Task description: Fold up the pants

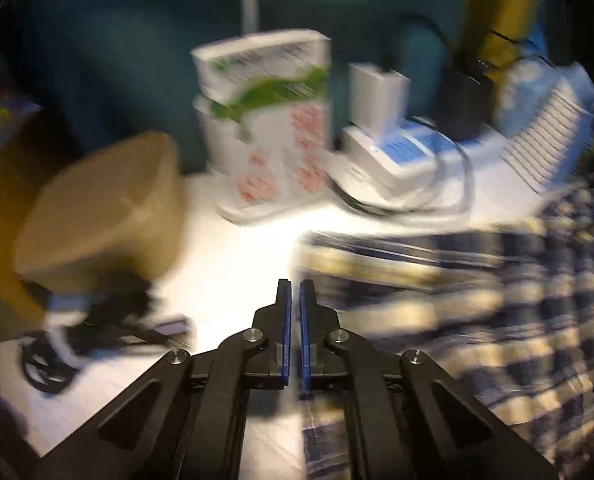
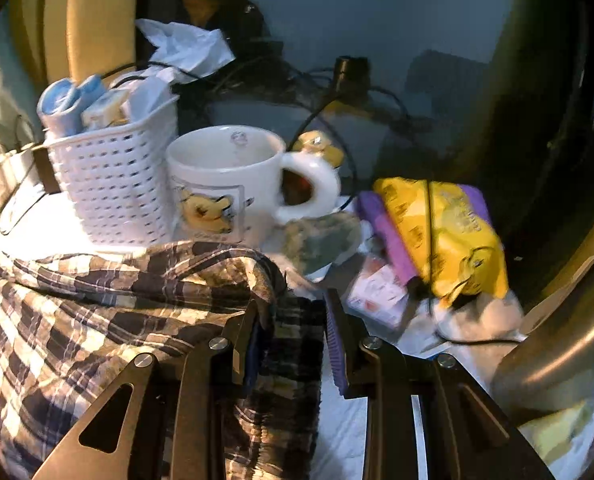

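Note:
The pants (image 1: pixel 477 300) are blue-and-cream checked cloth, spread over the right half of the white table (image 1: pixel 233 264) in the blurred left wrist view. My left gripper (image 1: pixel 295 284) hangs above the cloth's left edge, its blue pads nearly touching with nothing between them. In the right wrist view the pants (image 2: pixel 97 312) lie bunched across the lower left. A gathered fold of them fills the gap between the jaws of my right gripper (image 2: pixel 293 300), which is shut on it.
Past the left gripper stand a tan round box (image 1: pixel 105 208), white cartons (image 1: pixel 273 120), a charger (image 1: pixel 377 96) and a black cable (image 1: pixel 49 364). Near the right gripper are a white basket (image 2: pixel 113 192), a mug (image 2: pixel 233 184), a yellow packet (image 2: pixel 445 232) and a metal rim (image 2: pixel 557 352).

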Available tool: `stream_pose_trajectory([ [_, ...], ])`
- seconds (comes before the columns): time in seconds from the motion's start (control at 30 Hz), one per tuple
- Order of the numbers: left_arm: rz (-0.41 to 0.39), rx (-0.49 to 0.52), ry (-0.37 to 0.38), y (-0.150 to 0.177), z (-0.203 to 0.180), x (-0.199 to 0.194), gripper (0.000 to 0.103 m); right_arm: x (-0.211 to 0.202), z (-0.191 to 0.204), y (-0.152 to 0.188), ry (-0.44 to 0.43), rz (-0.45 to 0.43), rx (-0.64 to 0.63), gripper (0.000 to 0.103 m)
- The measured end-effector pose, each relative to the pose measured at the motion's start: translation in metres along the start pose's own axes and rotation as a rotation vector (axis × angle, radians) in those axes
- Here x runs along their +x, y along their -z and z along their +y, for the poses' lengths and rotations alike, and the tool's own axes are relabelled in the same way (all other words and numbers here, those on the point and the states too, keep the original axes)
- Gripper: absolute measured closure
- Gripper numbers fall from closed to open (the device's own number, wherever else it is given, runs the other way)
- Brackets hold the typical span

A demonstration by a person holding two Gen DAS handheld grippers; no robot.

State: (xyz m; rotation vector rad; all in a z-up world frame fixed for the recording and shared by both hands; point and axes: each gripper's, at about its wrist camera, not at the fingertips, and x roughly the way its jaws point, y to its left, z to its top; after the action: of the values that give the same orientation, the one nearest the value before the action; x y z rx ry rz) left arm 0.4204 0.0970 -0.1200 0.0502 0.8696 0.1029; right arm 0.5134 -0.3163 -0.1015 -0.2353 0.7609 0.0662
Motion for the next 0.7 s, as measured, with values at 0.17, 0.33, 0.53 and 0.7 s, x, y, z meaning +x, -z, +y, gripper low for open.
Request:
stream_pose_trajectory([
  [0.17,0.036,-0.037,0.026,0.002,0.018,-0.021,0.094,0.010,-0.010,-0.001,0.010,0.042,0.000,0.074],
  [0.33,0.039,-0.050,0.156,0.040,0.012,-0.067,0.035,-0.003,-0.014,0.008,-0.022,0.025,0.002,0.026],
  [0.53,0.127,-0.055,0.294,0.096,-0.012,-0.099,0.035,-0.054,-0.020,0.029,-0.076,-0.012,-0.006,0.026],
  [0.7,0.162,-0.081,0.329,0.123,-0.022,-0.108,0.025,-0.101,-0.028,0.068,-0.123,-0.010,0.005,0.026],
])
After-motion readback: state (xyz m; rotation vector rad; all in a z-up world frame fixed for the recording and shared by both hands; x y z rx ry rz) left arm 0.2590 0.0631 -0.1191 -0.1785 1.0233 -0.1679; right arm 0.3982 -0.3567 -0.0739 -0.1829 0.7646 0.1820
